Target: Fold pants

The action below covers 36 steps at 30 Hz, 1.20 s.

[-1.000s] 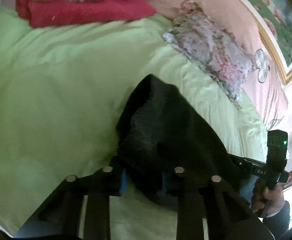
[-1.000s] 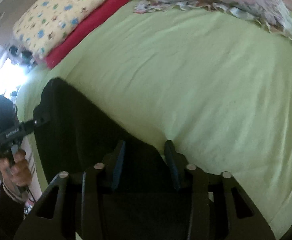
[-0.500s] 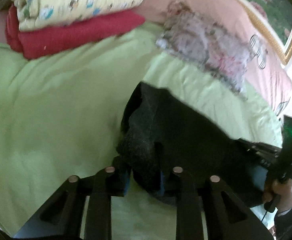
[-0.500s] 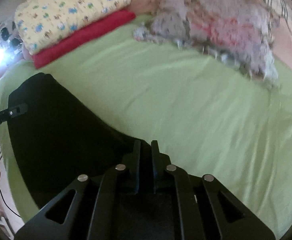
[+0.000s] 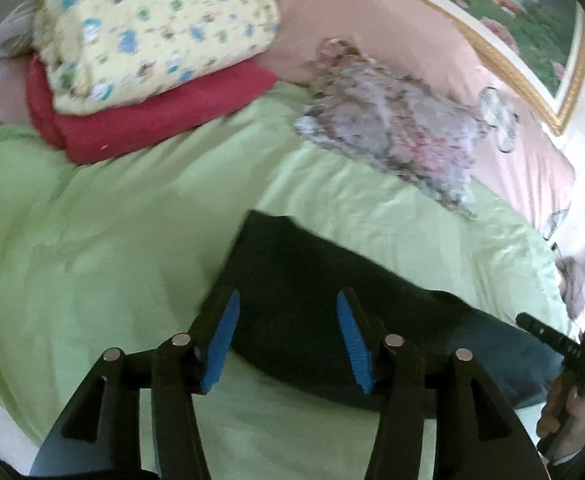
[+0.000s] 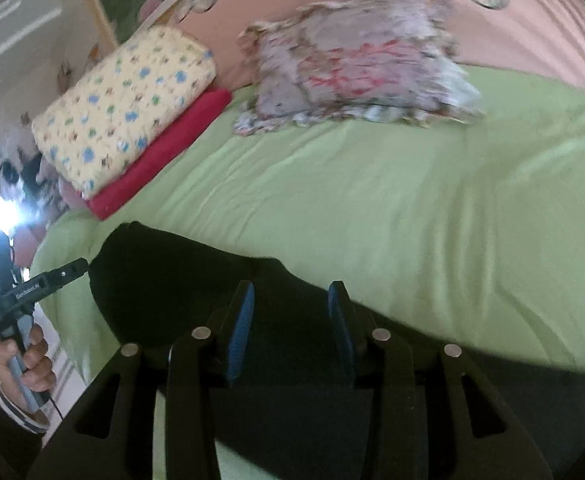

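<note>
Holding both tools over the bed, I see my left gripper (image 5: 288,320) with its two blue pads spread wide and nothing between them; the black pants (image 5: 332,300) lie flat on the sheet just past the fingertips. My right gripper (image 6: 288,312) is likewise parted, its two blue pads apart and gripping nothing, hovering over the same single pair of pants (image 6: 180,280), whose dark cloth runs on below the tool.

From the left wrist view, the pants stretch from the centre toward four o'clock, where my right hand (image 5: 564,412) holds its tool. From the right wrist view, my left hand (image 6: 24,356) sits at eight o'clock, its tool's tip touching or just beside the pants' left edge; I cannot tell which.

Outward lies one green bedsheet (image 5: 92,260). At eleven o'clock in the left view sits one stack of two folded things: a yellow patterned blanket (image 5: 152,28) on a red blanket (image 5: 164,116). One floral pillow (image 5: 396,136) rests at one o'clock against the pink headboard (image 5: 392,28). One gold-framed picture (image 5: 532,32) hangs at two o'clock.
</note>
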Motion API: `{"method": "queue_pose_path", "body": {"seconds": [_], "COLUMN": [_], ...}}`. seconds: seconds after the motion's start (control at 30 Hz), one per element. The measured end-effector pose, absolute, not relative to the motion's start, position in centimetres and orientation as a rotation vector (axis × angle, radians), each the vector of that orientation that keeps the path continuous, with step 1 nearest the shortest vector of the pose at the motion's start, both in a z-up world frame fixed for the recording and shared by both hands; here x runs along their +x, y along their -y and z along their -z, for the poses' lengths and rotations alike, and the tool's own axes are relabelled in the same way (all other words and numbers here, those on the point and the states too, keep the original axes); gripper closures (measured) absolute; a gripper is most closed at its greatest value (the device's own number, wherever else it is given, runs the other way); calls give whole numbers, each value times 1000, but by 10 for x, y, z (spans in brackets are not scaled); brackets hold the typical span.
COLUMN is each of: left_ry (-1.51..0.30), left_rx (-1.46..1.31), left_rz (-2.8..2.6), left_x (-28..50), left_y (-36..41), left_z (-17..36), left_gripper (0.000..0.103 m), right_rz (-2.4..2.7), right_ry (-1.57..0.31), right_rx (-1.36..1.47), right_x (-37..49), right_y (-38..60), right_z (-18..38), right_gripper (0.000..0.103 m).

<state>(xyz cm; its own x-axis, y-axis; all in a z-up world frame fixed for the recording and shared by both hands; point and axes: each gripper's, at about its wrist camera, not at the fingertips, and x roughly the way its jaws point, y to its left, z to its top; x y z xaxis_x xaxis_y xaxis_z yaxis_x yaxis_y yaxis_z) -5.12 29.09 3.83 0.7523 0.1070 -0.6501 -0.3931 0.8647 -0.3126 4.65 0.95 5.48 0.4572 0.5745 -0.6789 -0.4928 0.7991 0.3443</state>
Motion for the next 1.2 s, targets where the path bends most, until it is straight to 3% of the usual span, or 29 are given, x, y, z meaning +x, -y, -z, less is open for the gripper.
{"method": "queue_pose_path", "body": {"seconds": [0.4, 0.57, 1.2], "left_ry": [-715, -729, -785], "left_rx": [-330, -282, -86], "left_rz": [-15, 81, 351], "left_x": [1, 19, 80], "left_y": [-178, -135, 4], "left_z": [-53, -57, -65], "left_gripper": [41, 40, 30], "right_rz": [-472, -375, -85], "right_ry": [-845, -825, -775], "right_rx": [280, 331, 542], "right_x": [-7, -28, -82], "right_y": [111, 154, 268], "right_z": [-60, -58, -32], "right_gripper": [62, 54, 54]}}
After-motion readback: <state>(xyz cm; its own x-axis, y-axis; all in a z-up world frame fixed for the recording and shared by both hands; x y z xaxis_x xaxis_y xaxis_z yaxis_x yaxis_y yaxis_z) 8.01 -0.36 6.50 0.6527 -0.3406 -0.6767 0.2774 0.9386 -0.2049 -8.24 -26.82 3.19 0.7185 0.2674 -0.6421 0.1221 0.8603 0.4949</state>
